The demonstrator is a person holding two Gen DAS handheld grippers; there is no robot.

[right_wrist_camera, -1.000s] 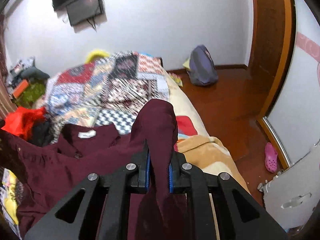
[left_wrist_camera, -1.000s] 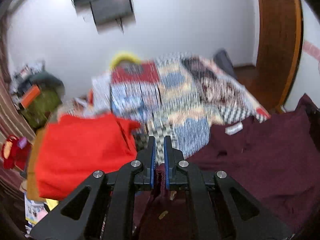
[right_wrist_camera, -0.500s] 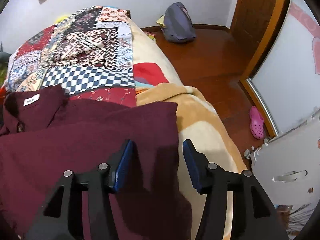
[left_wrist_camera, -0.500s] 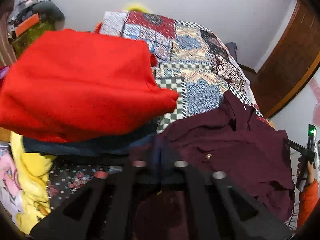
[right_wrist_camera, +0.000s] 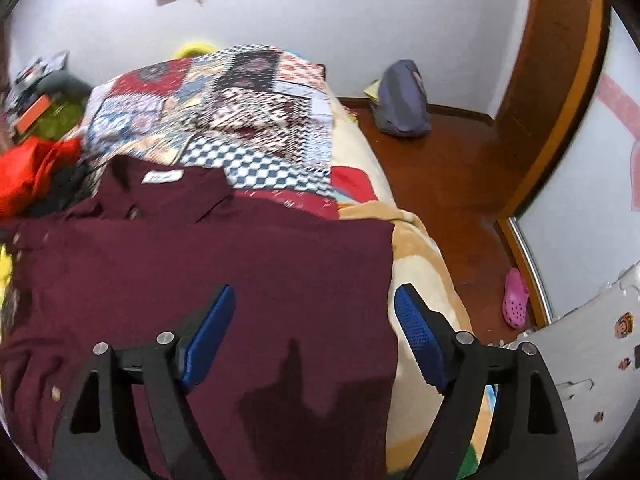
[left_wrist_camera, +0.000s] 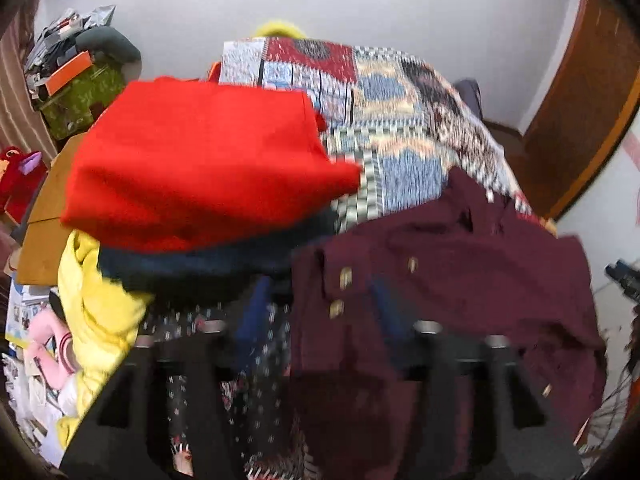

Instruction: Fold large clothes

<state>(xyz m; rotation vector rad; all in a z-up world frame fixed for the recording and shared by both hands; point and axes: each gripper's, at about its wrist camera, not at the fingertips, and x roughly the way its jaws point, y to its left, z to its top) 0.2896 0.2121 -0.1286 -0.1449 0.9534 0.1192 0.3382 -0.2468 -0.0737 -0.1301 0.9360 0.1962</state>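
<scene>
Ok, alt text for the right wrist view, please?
The open right hand-held gripper hovers over a maroon shirt spread flat on a bed with a patchwork quilt. A pink clog lies on the wooden floor.

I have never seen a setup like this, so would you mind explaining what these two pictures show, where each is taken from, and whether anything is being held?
There is no robot here. A person holds a two-finger hand tool in each hand, and each tool has a wide-angle camera looking forward along its fingers. One picture is from the left tool, the other from the right.

In the right view, the right gripper has its blue-padded jaws spread wide, holding nothing. Beneath it a maroon shirt lies spread on a bed with a patchwork quilt.

The left view is blurred. The left gripper also looks open and empty, above the shirt's buttoned edge. Beside the shirt sits a pile of other clothes, with a red garment on top and a yellow garment below.

A backpack and a pink shoe lie on the floor.
</scene>
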